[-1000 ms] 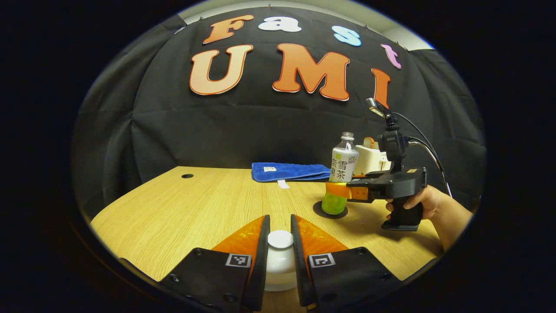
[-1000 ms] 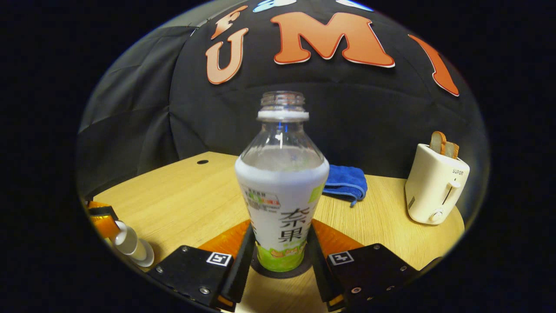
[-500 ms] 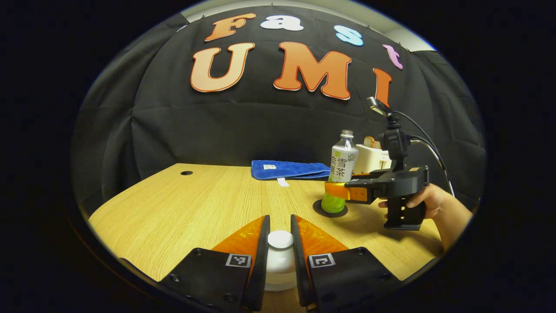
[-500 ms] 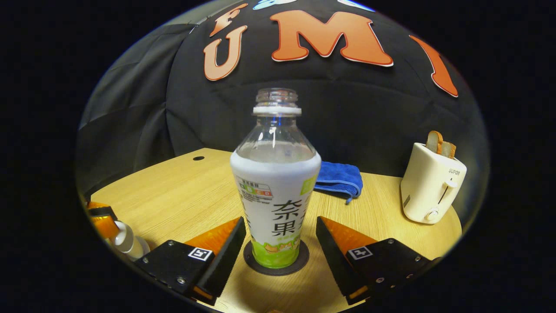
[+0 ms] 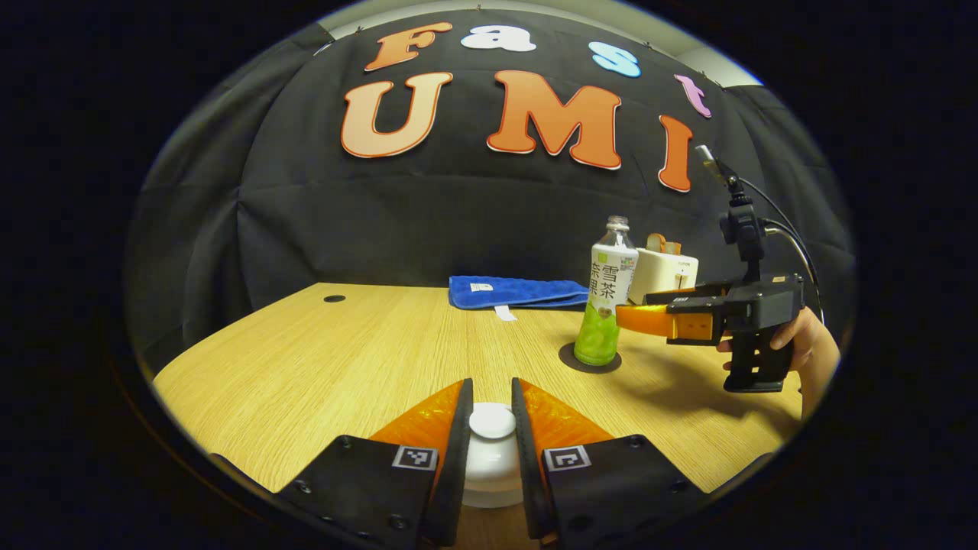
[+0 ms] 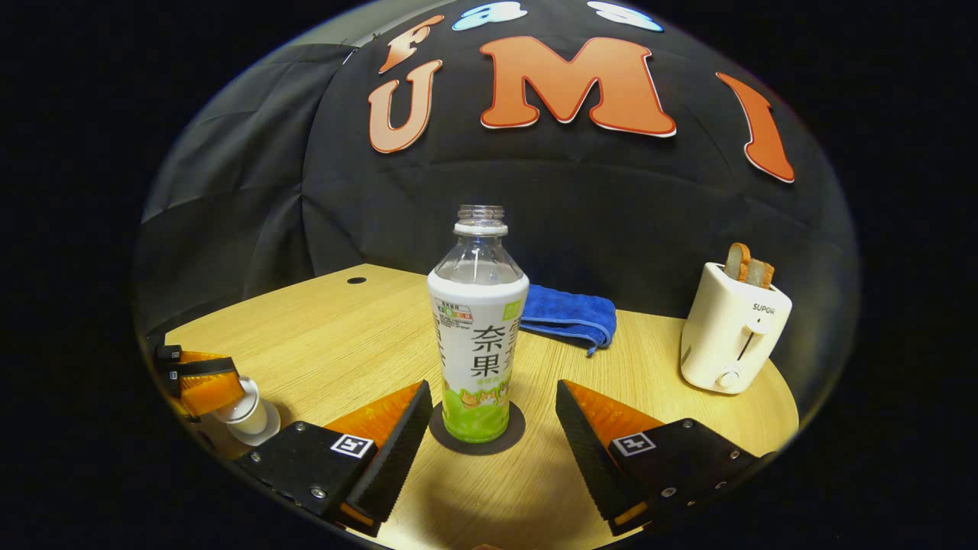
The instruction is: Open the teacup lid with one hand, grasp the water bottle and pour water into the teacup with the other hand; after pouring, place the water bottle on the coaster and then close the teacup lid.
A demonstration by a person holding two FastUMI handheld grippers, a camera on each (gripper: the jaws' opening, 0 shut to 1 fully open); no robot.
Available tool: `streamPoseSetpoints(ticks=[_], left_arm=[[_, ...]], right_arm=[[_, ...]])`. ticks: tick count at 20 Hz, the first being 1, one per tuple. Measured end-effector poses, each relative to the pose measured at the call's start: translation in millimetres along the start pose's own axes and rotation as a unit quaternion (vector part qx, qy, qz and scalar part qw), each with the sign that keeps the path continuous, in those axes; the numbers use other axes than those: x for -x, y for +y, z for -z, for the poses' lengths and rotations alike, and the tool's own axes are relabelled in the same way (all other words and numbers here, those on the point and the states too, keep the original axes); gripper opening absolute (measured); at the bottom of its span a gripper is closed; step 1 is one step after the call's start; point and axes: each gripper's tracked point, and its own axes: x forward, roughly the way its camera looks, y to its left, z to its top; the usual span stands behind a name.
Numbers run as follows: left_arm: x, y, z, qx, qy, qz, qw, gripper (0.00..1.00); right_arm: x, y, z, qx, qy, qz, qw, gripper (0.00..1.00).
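One step left by the look of it: lid (image 5: 492, 422) pinched in left gripper (image 5: 492, 428), not yet down on the teacup (image 6: 243, 422). Could land crooked or slip — smooth glazed knob. Right gripper (image 6: 493, 416) wide open, empty, clear of the capless plastic water bottle (image 6: 477, 336), upright on round dark coaster (image 6: 513, 433).

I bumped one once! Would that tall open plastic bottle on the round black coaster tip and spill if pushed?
Probably: the tall plastic bottle is narrow with a small base, so top-heavy. It has no cap, so liquid would likely spill. The round black coaster looks flat, giving little hold.
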Motion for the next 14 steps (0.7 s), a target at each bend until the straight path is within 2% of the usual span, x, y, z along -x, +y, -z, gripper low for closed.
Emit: streamPoseSetpoints(ticks=[1,2,5,7,8,9,11,14], left_arm=[[-0.5,-0.3,-2.2,-0.003,-0.005,0.000,1.000,0.39],[0.5,-1.3,-7.6,-0.005,-0.012,-0.001,1.000,0.49],[4.8,1.7,-24.6,-0.019,-0.038,-0.008,0.999,0.67],[8.1,6.3,-41.1,-0.025,-0.059,-0.020,0.998,0.73],[8.1,8.7,-50.7,-0.028,-0.068,-0.025,0.997,0.81],[8.0,8.9,-58.5,-0.028,-0.076,-0.026,0.996,0.80],[9.1,4.6,-73.8,-0.031,-0.083,-0.022,0.996,0.87],[12.2,-1.8,-104.2,-0.037,-0.109,-0.020,0.993,0.88]], right_arm=[[5.7,-1.4,-2.3,0.001,-0.004,0.001,1.000,0.98],[12.5,-2.7,-4.7,0.000,-0.010,0.003,1.000,0.98],[28.2,-7.3,-13.4,-0.011,-0.027,0.007,1.000,0.98],[40.9,-10.9,-21.0,-0.018,-0.042,0.014,0.999,0.98],[47.6,-12.0,-25.5,-0.021,-0.051,0.017,0.998,0.97],[53.7,-13.0,-31.4,-0.023,-0.062,0.020,0.998,0.98],[64.6,-13.7,-43.9,-0.027,-0.084,0.029,0.996,0.97],[83.4,-14.9,-61.2,-0.023,-0.113,0.046,0.992,0.97]])
